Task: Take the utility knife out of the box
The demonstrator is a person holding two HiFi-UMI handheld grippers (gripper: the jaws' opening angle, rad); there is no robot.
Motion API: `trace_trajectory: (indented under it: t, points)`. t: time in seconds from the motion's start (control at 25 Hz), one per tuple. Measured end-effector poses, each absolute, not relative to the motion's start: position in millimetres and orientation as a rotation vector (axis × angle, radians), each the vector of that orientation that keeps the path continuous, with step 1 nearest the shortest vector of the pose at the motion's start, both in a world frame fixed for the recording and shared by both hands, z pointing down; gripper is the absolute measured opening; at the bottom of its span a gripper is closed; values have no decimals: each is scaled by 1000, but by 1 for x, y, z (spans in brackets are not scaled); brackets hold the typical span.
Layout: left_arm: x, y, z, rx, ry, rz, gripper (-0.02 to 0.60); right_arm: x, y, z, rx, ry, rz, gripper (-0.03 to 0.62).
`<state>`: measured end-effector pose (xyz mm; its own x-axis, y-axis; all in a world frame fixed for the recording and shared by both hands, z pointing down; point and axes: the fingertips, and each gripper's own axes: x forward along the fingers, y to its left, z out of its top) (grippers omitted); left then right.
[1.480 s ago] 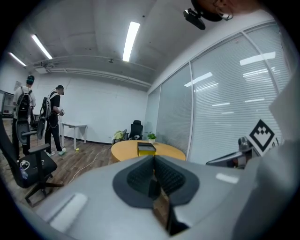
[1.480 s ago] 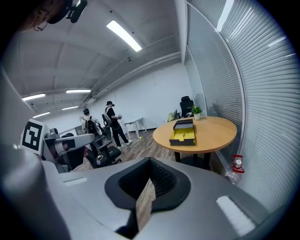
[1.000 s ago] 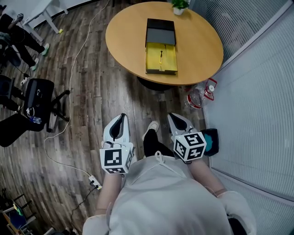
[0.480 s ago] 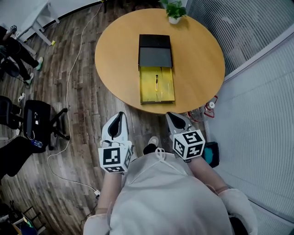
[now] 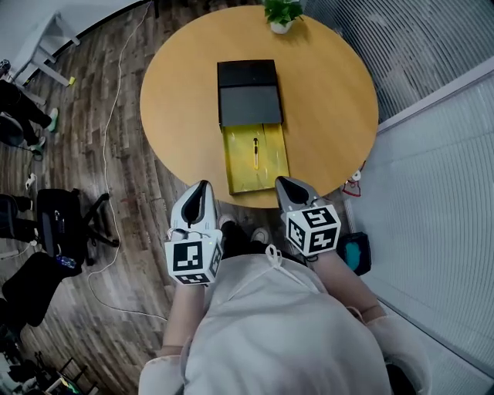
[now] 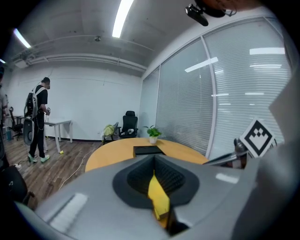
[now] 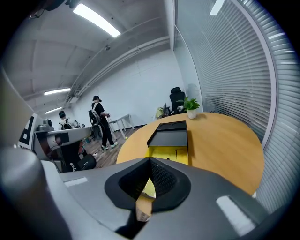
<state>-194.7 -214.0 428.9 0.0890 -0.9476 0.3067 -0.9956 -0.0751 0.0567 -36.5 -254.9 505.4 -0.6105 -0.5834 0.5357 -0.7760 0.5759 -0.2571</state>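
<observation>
The utility knife (image 5: 255,153) lies lengthwise in the open yellow tray of the box (image 5: 272,167). It is ahead of both sets of fingertips and roughly midway between them. Neither gripper touches it, and the task's thing has not yet been lifted.

The black lid (image 5: 248,92) covers the far half of the box, beyond the knife, so the knife's half is open from above. The box sits near the front of the round table (image 5: 332,100), with a potted plant (image 5: 281,14) at the far edge.

The right gripper (image 5: 284,182) has its tips at the table's near edge, just beside the box's near right corner. Its jaws are pressed together with nothing between them. The left gripper (image 5: 203,186) stops just short of the table edge, to the left of the box. Its jaws also meet and are empty.

This looks like the approach, before any grasp. Next, one gripper would need to part its jaws, go forward over the tray's near wall, come down astride the slim handle and close across its width. The other could steady the box.
</observation>
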Motion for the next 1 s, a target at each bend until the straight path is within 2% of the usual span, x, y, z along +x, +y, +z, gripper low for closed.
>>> trace_trajectory:
  t: [0.72, 0.8, 1.0]
  points:
    - [-252, -369, 463, 2259, -1688, 275, 6, -102, -350, 581, 1125, -2102, 808, 6]
    - [-258, -377, 468, 2267, -1669, 274, 6, -107, -354, 595, 1118, -2052, 811, 68]
    - [-270, -390, 483, 2288, -1638, 282, 6, -108, -360, 642, 1099, -1905, 830, 144]
